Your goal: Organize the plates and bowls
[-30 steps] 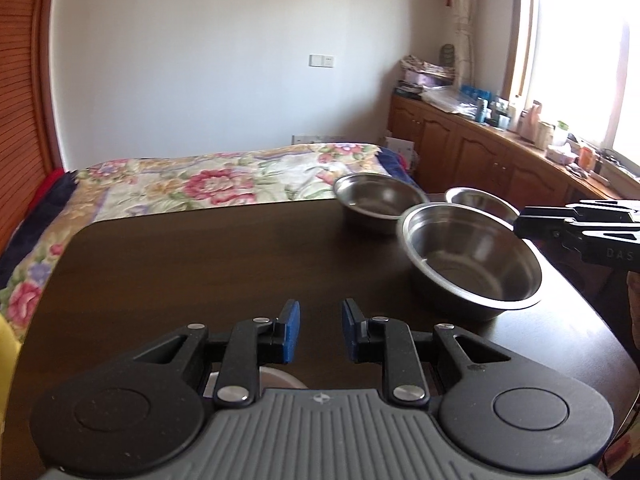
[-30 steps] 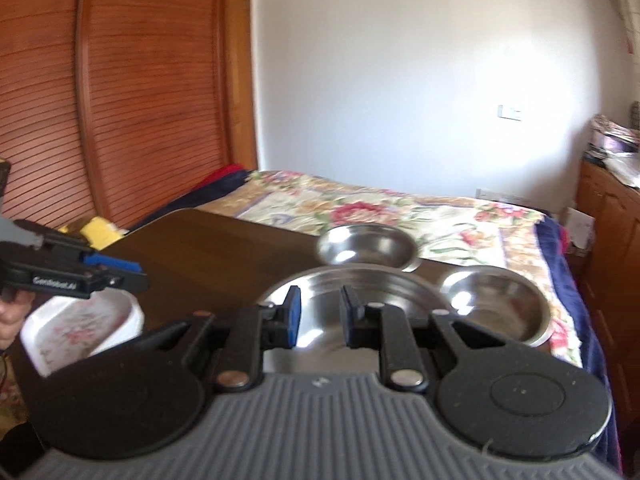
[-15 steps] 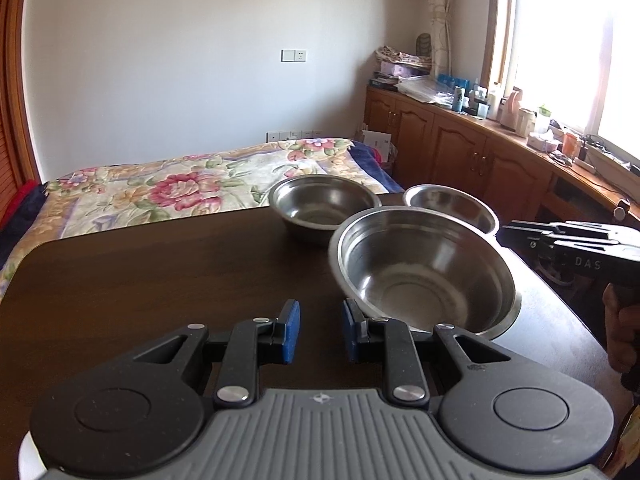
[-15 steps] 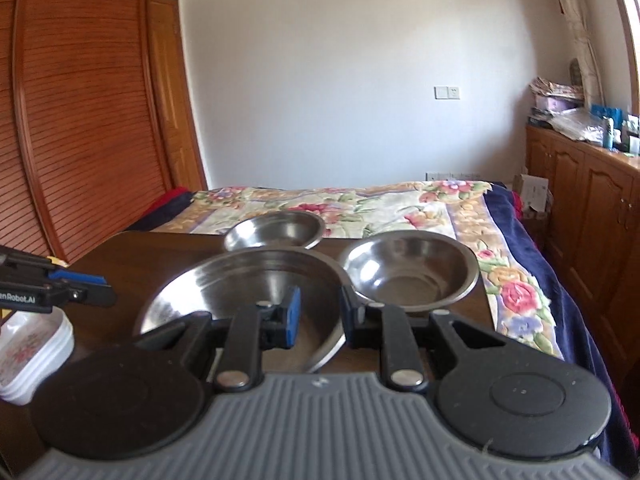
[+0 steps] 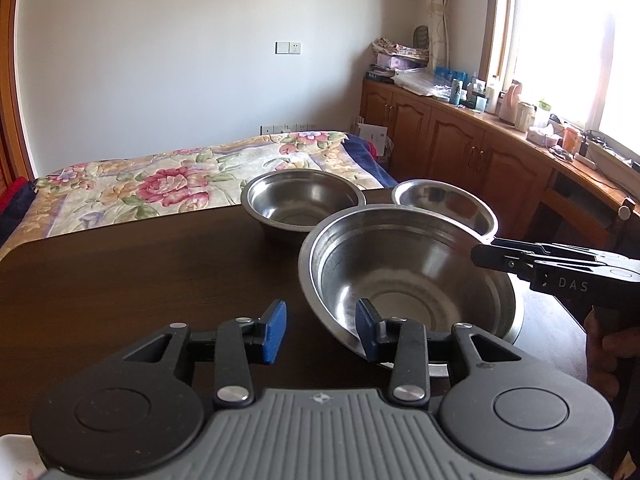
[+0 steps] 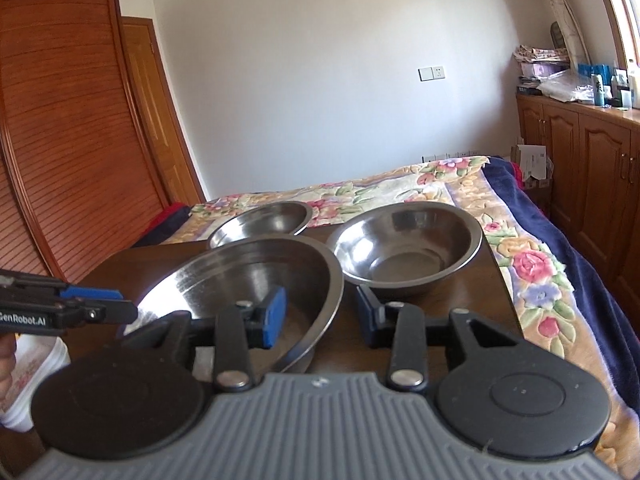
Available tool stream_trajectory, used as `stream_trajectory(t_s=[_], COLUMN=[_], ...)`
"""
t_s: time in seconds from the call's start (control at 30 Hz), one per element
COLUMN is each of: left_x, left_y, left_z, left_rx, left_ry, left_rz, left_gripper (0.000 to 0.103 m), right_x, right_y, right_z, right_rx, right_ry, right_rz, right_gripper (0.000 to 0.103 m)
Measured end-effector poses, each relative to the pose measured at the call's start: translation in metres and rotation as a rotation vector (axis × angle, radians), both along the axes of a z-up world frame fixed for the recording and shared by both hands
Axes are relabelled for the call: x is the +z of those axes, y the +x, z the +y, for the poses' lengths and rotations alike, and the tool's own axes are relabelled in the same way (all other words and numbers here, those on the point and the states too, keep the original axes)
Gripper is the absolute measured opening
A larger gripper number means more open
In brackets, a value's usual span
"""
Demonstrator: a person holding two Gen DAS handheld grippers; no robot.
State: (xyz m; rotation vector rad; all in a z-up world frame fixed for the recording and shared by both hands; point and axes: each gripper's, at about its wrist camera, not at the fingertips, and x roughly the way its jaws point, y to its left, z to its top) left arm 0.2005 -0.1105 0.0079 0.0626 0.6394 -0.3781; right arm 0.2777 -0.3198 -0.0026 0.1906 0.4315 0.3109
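Three steel bowls stand on the dark wooden table (image 5: 120,280). The large bowl (image 5: 408,280) is nearest, with a smaller bowl (image 5: 300,200) and another small bowl (image 5: 444,204) behind it. My left gripper (image 5: 320,332) is open at the large bowl's near-left rim, which runs between its blue pads. In the right wrist view my right gripper (image 6: 320,316) is open too, and the right rim of the large bowl (image 6: 248,276) passes between its fingers. Each gripper shows in the other's view: the right gripper (image 5: 480,258) and the left gripper (image 6: 120,312).
A stack of white floral plates (image 6: 32,368) sits at the table's left edge, under the left gripper. Beyond the table are a bed with a flowered cover (image 5: 160,180), wooden cabinets (image 5: 460,148) under the window, and a slatted wooden wardrobe (image 6: 60,160).
Both grippers have closed in on the large bowl from opposite sides, and their fingers have opened wider. The bowls have not moved on the table.
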Motion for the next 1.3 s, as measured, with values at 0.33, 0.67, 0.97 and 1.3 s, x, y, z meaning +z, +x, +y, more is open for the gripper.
stream_trajectory(t_s=[0.33,0.67,0.97,1.3], left_x=[-0.007,-0.014,-0.012,-0.001], left_y=[0.009,0.017,0.009,-0.016], left_z=[-0.005,-0.008,-0.004,0.01], left_rx=[0.001,0.005,0.002,0.01], left_ry=[-0.002,-0.018,-0.026,-0.069], left_rz=[0.027,0.05,0.043,-0.002], left_gripper=[0.041,0.034,0.026,0.026], right_x=[-0.013,-0.011,-0.011,0.007], right_y=[0.006,0.006,0.004,-0.015], right_z=[-0.005,-0.007,-0.006,0.01], right_rx=[0.009,0.04,0.055,0.084], right_ry=[0.07,0.117,0.116,0.032], right_rz=[0.022,0.007,-0.005,-0.034], right_gripper=[0.04,0.032,0.027,0.027])
